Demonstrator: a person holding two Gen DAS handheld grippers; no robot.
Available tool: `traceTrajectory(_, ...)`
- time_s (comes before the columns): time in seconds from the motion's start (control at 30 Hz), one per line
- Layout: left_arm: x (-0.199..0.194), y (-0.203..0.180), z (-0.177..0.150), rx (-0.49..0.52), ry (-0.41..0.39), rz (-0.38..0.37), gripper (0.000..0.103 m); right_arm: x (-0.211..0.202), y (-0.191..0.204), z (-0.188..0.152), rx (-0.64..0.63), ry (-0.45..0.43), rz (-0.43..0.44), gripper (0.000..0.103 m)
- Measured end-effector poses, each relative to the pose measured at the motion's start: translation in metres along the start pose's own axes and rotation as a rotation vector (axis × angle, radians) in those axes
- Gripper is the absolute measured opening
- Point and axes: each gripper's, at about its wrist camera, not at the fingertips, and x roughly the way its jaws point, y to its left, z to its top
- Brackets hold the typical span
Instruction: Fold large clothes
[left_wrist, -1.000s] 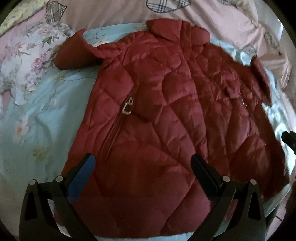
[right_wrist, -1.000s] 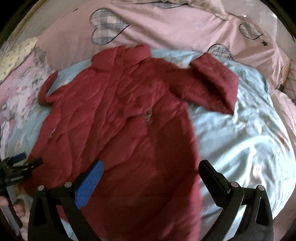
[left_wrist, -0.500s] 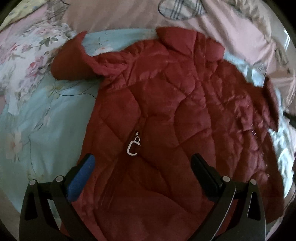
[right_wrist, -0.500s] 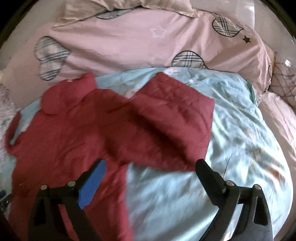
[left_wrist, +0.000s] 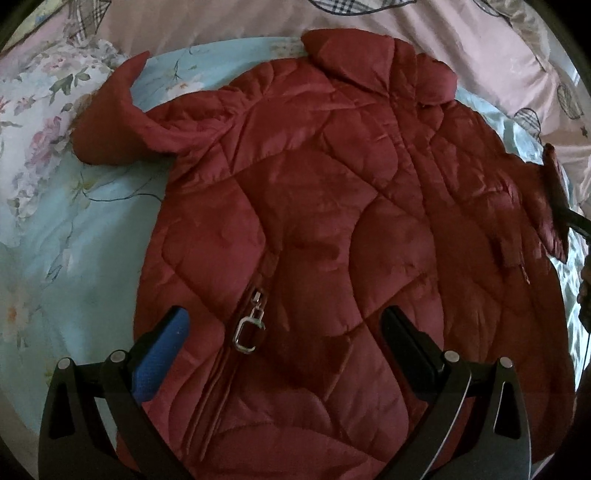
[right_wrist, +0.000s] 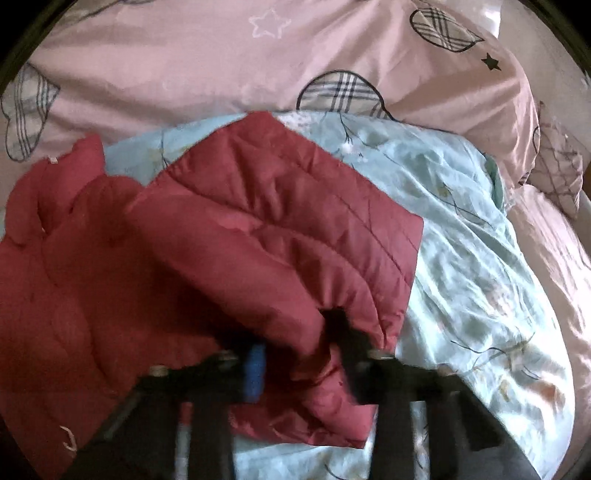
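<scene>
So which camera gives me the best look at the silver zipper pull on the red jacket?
The left wrist view: the zipper pull lies sharp and unobstructed on the quilted red jacket, between the open left hand-held gripper fingers. The right wrist view is blurred and shows only a small pale hook, possibly another pull, near its lower left edge.

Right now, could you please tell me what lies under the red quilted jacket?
The red quilted jacket lies spread on a light blue floral quilt, which shows all around it. A pink duvet lies beyond the collar. Whatever is beneath the jacket's middle is covered.
</scene>
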Motion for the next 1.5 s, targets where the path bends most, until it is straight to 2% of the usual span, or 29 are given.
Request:
traceTrajectory(0.1,0.008,0.003,0.004,-0.020,0.024,-0.012,0.103,-0.019,0.014,0.002,-0.007,-0.046,0.064,0.018)
traceTrajectory(0.3,0.011,0.011,0.006,-0.055,0.027,-0.035,0.103,-0.055,0.063,0.002,-0.048,-0.107,0.232,0.016)
traceTrajectory(0.53,0.005,0.021,0.006,-0.061,0.028,-0.055,0.103,-0.075,0.132,-0.005,-0.128,-0.093,0.418,0.016)
traceTrajectory(0.67,0.002,0.030,0.010,-0.092,0.033,-0.113,0.103,-0.078,0.176,-0.013,-0.191,-0.076,0.493,0.016)
traceTrajectory(0.87,-0.004,0.035,0.022,-0.105,0.012,-0.154,0.103,-0.063,0.223,-0.030,-0.260,-0.045,0.555,0.016)
traceTrajectory(1.07,0.002,0.042,0.050,-0.172,0.020,-0.290,0.103,-0.056,0.270,-0.051,-0.352,-0.030,0.655,0.016)
traceTrajectory(1.2,0.021,0.049,0.079,-0.233,0.057,-0.406,0.103,-0.060,0.293,-0.060,-0.410,-0.049,0.709,0.016)
traceTrajectory(1.33,0.043,0.047,0.107,-0.284,0.096,-0.512,0.103,-0.060,0.309,-0.067,-0.463,-0.058,0.706,0.017)
traceTrajectory(1.5,0.078,0.033,0.130,-0.272,0.159,-0.526,0.103,-0.057,0.310,-0.065,-0.451,-0.046,0.716,0.020)
